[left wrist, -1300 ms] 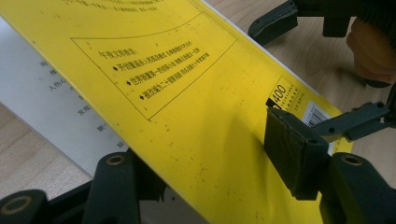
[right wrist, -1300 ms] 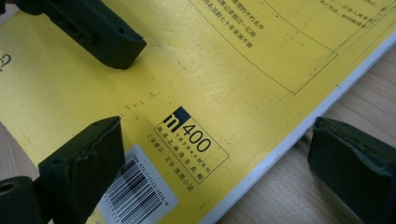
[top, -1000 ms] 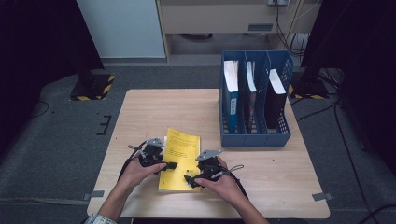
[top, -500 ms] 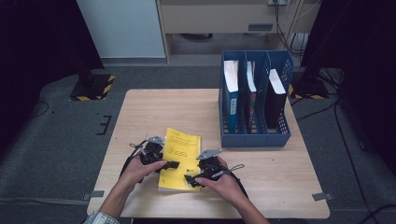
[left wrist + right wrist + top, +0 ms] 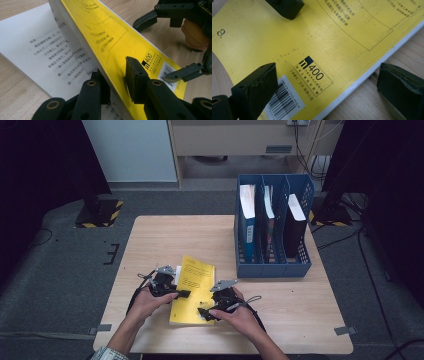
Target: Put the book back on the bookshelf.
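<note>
yellow book [image 5: 194,288] lies on the wooden surface [image 5: 280,310] near its front edge, just left of the blue file rack [image 5: 272,265], which holds three upright folders. the left claw [image 5: 117,85] has just been closing and now pinches the book's yellow cover, one jaw on top of the cover and the other beneath it; the cover is lifted away from the white printed pages [image 5: 47,55] below. the right claw [image 5: 324,87] is spread, one jaw resting over the cover beside the barcode [image 5: 283,100], the other on the bare wood past the book's edge, so the jaws straddle that edge without pressing it. both hands sit close together at the book's near end.
</note>
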Motion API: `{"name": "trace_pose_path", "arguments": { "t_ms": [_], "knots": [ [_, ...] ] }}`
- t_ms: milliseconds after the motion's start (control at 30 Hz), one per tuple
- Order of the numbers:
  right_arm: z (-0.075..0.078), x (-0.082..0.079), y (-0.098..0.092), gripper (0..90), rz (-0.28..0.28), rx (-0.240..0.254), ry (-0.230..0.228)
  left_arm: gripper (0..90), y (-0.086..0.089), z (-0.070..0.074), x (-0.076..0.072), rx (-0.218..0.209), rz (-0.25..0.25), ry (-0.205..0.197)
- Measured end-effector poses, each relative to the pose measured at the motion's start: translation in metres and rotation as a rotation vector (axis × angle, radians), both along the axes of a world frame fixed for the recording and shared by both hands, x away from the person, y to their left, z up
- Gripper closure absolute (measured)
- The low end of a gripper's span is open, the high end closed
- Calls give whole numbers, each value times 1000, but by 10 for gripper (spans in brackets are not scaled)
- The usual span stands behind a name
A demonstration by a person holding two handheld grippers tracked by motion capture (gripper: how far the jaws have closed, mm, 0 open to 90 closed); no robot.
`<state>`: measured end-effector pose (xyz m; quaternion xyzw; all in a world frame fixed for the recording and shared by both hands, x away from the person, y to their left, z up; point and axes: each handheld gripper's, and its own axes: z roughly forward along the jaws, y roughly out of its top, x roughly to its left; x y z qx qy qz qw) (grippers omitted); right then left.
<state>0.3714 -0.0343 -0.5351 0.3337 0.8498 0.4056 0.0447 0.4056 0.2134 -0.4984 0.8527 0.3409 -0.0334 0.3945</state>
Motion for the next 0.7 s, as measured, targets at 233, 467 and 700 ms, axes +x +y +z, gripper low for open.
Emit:
{"name": "trace_pose_path", "arguments": {
  "t_ms": [233,467,700],
  "knots": [
    [0,5,-3,31,-8,34,22,778,1,7,-4,-55,14,-3],
    [0,9,-6,18,-6,66,47,797,2,14,-6,-84,-4,-17],
    [-1,14,-10,13,30,98,65,803,5,19,-8,-95,-14,-25]
  ]
}}
